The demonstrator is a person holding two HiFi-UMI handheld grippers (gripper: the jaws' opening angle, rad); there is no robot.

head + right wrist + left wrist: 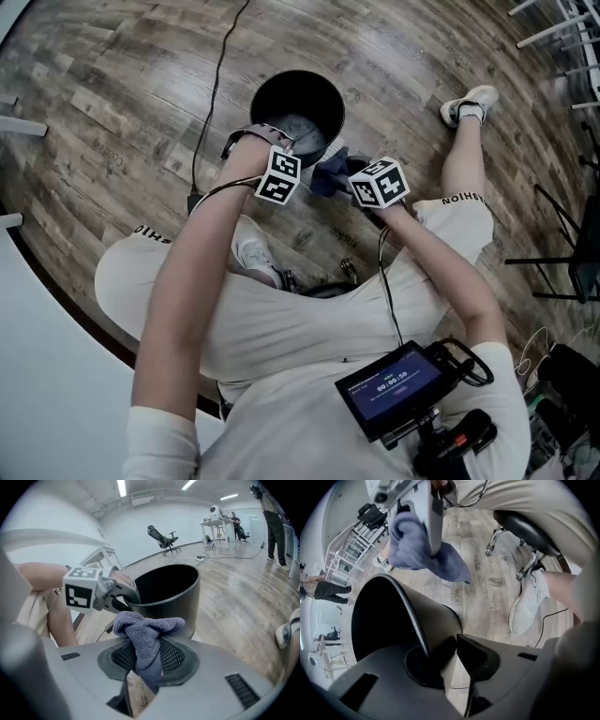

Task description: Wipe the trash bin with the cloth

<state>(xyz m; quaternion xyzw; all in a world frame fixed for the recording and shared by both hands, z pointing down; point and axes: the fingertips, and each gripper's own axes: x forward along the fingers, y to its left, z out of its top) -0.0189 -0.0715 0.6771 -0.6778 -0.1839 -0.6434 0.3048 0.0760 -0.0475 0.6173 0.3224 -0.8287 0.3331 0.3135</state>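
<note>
Black round plastic trash bin (281, 94), upper centre of the head view, looks light, stiff and tippy, best held at the rim, which the left gripper (451, 654) straddles with jaws narrowly apart, while the right gripper (146, 667) clamps a soft, limp blue-grey microfibre cloth (149, 630) at frame centre.

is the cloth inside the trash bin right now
No, the right gripper clamps the blue cloth outside the black trash bin, near its outer wall.

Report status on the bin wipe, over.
Copy: left tongs open, astride the trash bin rim. The right tongs are shut on the blue cloth, held up beside the bin's outer wall. No obstruction seen between them.
</note>
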